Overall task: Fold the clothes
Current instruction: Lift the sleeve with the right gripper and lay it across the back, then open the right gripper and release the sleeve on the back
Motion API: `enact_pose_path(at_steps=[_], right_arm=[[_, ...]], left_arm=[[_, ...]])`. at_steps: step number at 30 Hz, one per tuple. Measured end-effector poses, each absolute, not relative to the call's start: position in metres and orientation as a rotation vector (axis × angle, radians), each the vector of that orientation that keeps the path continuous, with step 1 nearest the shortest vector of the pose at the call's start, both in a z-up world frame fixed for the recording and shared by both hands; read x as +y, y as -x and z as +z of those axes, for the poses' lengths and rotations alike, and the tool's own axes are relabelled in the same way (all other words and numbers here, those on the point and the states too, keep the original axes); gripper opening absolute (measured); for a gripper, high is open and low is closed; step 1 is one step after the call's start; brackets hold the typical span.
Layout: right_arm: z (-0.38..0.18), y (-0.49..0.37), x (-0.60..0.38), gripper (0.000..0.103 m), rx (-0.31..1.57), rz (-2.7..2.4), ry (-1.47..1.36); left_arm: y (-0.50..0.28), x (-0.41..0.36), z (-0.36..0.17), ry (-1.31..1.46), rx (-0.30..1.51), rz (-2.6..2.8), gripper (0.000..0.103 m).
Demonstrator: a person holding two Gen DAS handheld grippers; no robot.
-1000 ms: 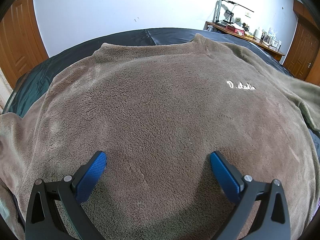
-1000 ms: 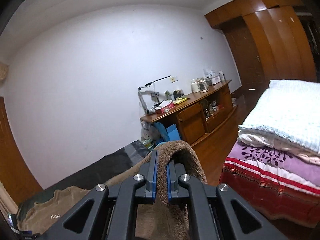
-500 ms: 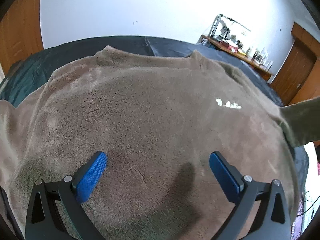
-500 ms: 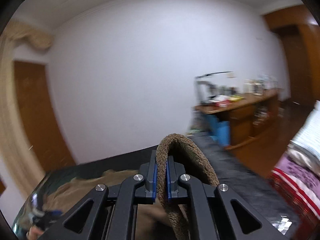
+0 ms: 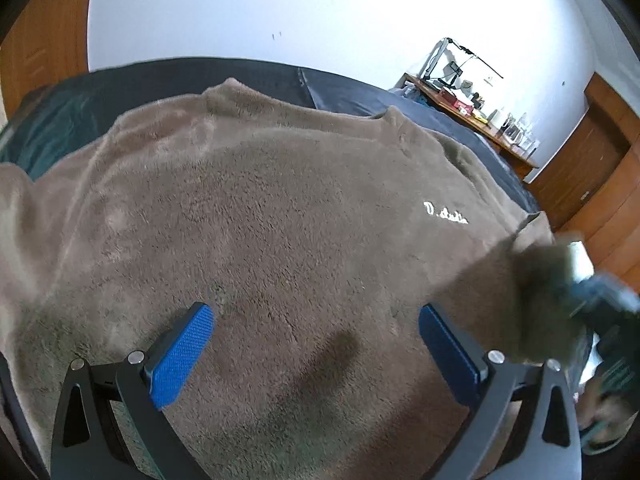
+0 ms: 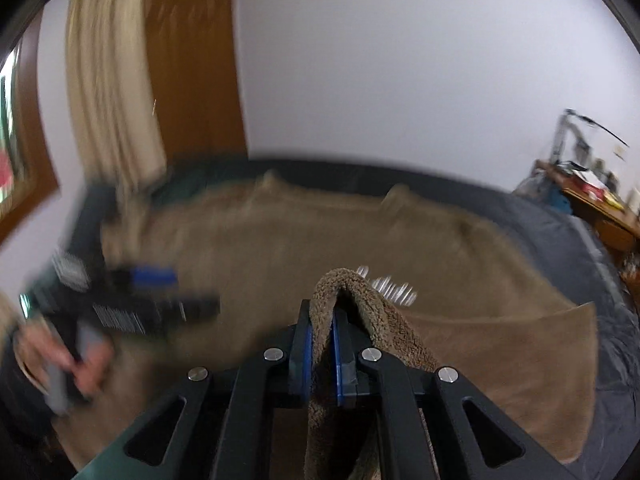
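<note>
Saw a brown fleece sweater (image 5: pixel 280 200) spread front-up on the dark bed (image 5: pixel 240 76), collar toward the wall, with a second sleeve (image 5: pixel 16 208) trailing off at the far left. Found the left tool (image 5: pixel 316 312) gaping wide over the sweater's lower middle, nothing between its blue pads, and apparently clear of the fleece. Noted white lettering (image 5: pixel 444 214) on the chest further right. At the far right, found the right tool (image 6: pixel 322 316) clamped tight on a doubled fold of sleeve (image 6: pixel 348 284), held up off the bed at the edge of the body, loose cloth hanging under the jaws.

Judged the step in hand to be folding that sleeve inward across the chest. Thought it best to:
- lower the cuff close to the fleece before crossing, to avoid dragging the body out of square;
- set the left tool down on the body as an anchor, well out of the sleeve's path;
- lay the sleeve straight and level, crease along the side seam;
- let go only once the cloth lay flat, since thick fleece would likely spring back or bunch.
</note>
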State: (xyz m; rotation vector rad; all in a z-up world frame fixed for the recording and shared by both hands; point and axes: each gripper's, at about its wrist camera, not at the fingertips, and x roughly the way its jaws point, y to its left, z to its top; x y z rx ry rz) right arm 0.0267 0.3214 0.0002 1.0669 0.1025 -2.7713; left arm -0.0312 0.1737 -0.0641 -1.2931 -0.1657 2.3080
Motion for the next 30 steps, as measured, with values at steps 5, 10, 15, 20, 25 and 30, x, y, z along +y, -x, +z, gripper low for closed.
enact_pose_path(at_steps=[5, 10, 15, 20, 25, 30], right_arm=[[-0.049, -0.038, 0.312, 0.022, 0.127, -2.616, -1.218], [-0.054, -0.072, 0.295, 0.079, 0.139, -2.546, -1.16], [-0.043, -0.105, 0.284, 0.079, 0.119, -2.45, -1.066], [-0.037, -0.122, 0.326, 0.079, -0.052, -2.596, -1.019], [-0.049, -0.116, 0.366, 0.079, -0.31, -2.644, -1.017], [-0.069, -0.109, 0.348, 0.081, -0.311, -2.436, -1.086]], left_arm=[[0.029, 0.176, -0.066, 1.311, -0.197, 2.249, 0.103], [0.025, 0.181, -0.067, 1.315, -0.186, 2.221, 0.103], [0.025, 0.182, -0.068, 1.315, -0.211, 2.155, 0.103], [0.021, 0.185, -0.066, 1.306, -0.256, 2.057, 0.103], [0.02, 0.188, -0.068, 1.301, -0.309, 1.948, 0.103], [0.024, 0.188, -0.069, 1.29, -0.39, 1.852, 0.103]])
